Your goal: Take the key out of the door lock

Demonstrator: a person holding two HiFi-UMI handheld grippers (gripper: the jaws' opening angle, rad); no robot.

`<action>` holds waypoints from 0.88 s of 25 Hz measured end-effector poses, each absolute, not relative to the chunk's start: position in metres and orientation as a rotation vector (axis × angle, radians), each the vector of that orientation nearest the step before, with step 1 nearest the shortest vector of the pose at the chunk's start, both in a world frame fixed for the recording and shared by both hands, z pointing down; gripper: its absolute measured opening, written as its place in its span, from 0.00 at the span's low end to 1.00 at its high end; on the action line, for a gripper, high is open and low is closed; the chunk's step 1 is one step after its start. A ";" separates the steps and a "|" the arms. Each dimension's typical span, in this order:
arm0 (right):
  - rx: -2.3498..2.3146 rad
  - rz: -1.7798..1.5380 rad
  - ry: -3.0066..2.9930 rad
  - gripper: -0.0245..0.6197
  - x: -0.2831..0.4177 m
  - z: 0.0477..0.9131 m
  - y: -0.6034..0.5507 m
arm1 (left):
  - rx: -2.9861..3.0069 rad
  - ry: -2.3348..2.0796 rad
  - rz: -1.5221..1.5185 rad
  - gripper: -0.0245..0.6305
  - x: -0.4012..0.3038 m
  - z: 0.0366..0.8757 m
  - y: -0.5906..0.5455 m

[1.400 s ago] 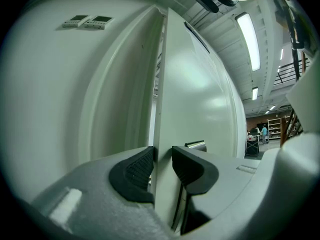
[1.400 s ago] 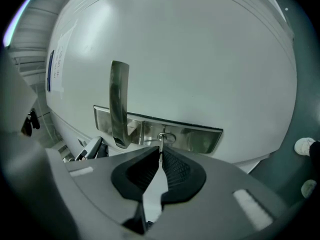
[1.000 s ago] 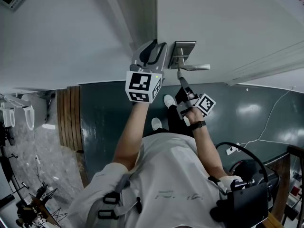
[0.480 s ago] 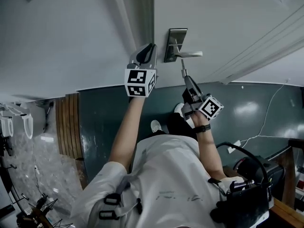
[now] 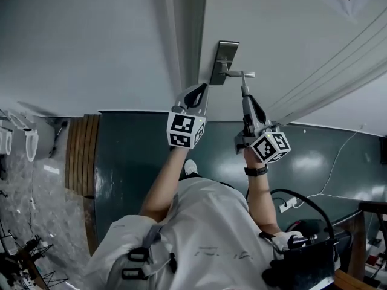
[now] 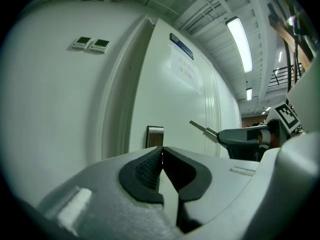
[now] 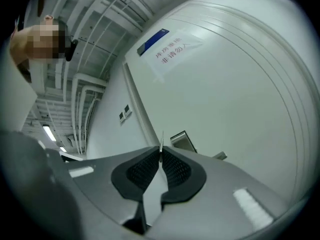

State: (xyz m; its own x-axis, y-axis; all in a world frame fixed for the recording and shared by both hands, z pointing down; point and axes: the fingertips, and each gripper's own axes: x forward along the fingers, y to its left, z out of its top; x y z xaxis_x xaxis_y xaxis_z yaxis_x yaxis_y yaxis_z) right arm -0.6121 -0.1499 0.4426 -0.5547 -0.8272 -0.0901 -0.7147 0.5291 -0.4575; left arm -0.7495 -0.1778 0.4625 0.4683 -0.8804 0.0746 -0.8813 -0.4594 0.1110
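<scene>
A white door [image 5: 284, 35] carries a metal lock plate [image 5: 225, 62] with a lever handle [image 5: 240, 74]. My right gripper [image 5: 246, 99] is shut on a small silver key [image 5: 244, 90], which is clear of the door just below the handle. In the left gripper view the key [image 6: 202, 129] pokes from the right gripper [image 6: 240, 140] toward the lock plate [image 6: 154, 136] without touching it. The right gripper view shows the key [image 7: 161, 143] edge-on between the pads. My left gripper [image 5: 197, 94] has just been closing and is shut with nothing between its jaws [image 6: 161, 154].
The door frame [image 5: 181, 35] and a white wall [image 5: 78, 41] lie left of the lock. Dark green floor [image 5: 133, 156] spreads beneath, with a wooden mat [image 5: 81, 156] at left. A white cable [image 5: 338, 162] runs over the floor at right. A paper notice [image 7: 170, 51] hangs on the door.
The left gripper has drawn back from the door edge and its jaws have closed on nothing. The right gripper has rolled and moved with the key toward the handle.
</scene>
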 end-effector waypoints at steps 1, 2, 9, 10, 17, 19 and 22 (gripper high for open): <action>-1.310 -0.512 2.478 0.08 -0.609 0.439 -0.145 | 2.574 -1.554 0.022 0.04 -0.746 0.462 -0.170; -1.331 -0.486 2.483 0.08 -0.606 0.435 -0.139 | 2.576 -1.554 0.036 0.04 -0.742 0.460 -0.163; -1.318 -0.478 2.504 0.08 -0.588 0.414 -0.078 | 2.594 -1.579 0.091 0.04 -0.711 0.443 -0.097; -1.312 -0.489 2.505 0.08 -0.587 0.412 -0.072 | 2.594 -1.582 0.082 0.04 -0.709 0.440 -0.089; -1.356 -0.419 2.467 0.08 -0.587 0.401 -0.056 | 2.625 -1.546 0.056 0.04 -0.706 0.436 -0.074; -1.375 -0.417 2.445 0.08 -0.587 0.399 -0.057 | 2.659 -1.523 0.053 0.04 -0.705 0.431 -0.075; -1.427 -0.439 2.419 0.08 -0.588 0.404 -0.062 | 2.713 -1.491 0.027 0.04 -0.712 0.420 -0.078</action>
